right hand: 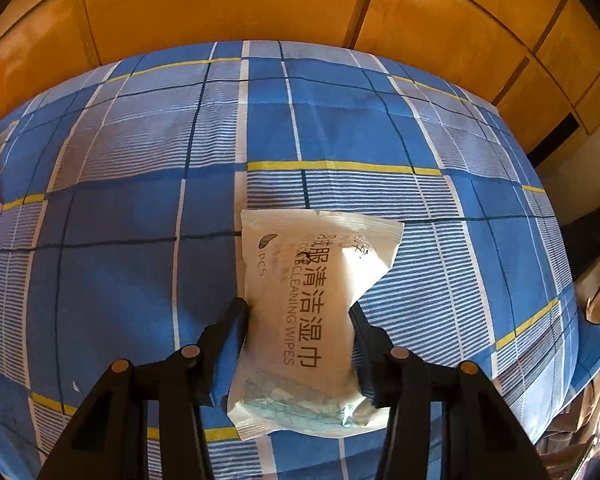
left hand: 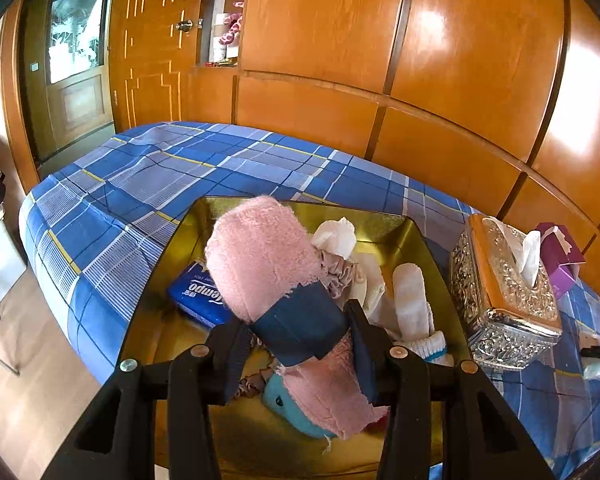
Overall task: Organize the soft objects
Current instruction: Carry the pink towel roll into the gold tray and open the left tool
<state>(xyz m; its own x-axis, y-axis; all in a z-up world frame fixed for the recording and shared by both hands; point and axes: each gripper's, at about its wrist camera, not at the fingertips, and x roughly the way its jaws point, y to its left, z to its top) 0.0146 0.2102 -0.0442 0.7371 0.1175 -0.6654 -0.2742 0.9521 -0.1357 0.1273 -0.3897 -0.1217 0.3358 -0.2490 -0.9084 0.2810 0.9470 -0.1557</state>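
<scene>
Gold tray (left hand: 380, 222) crowded with soft items; silver tissue box (left hand: 504, 300) blocks its right side; plaid bedspread (left hand: 148, 176) leftward lies open.

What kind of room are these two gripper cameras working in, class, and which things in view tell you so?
Most likely a bedroom at home. A bed with a blue plaid sheet fills both views, tall wooden wardrobe panels stand behind it, and a panelled wooden door with a knob is at the left.
</scene>
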